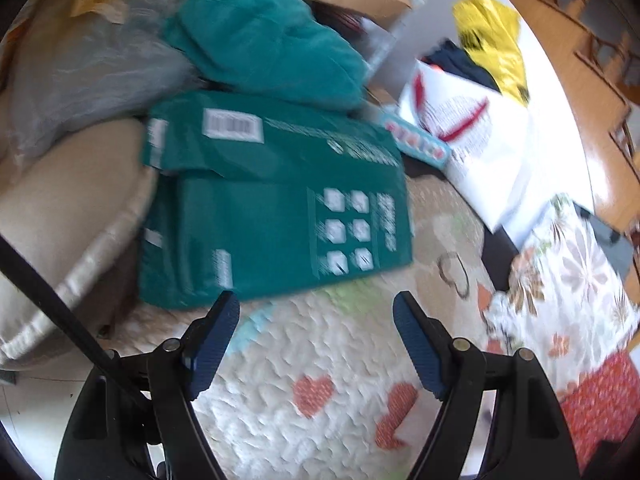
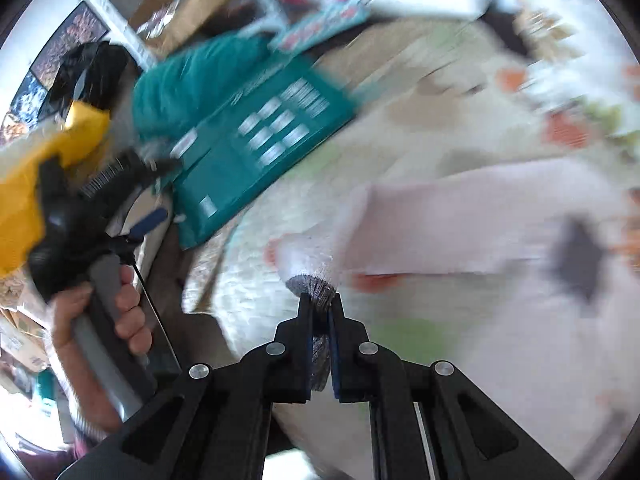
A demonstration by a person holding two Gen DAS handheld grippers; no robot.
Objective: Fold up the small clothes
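Motion blur smears the whole right wrist view: the pale sock (image 2: 460,224) loses its outline toward 3 o'clock, and its dark patch (image 2: 576,260) has no readable shape. Print on the green packet (image 1: 276,204) is illegible. The floral cloth (image 1: 568,276) runs off at 4 o'clock.

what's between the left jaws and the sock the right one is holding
Nothing visible. The left gripper is open over bare quilted cover, with the green package ahead of it. In the right wrist view, the right gripper is shut on the grey-toed white sock, and only quilt lies between them.
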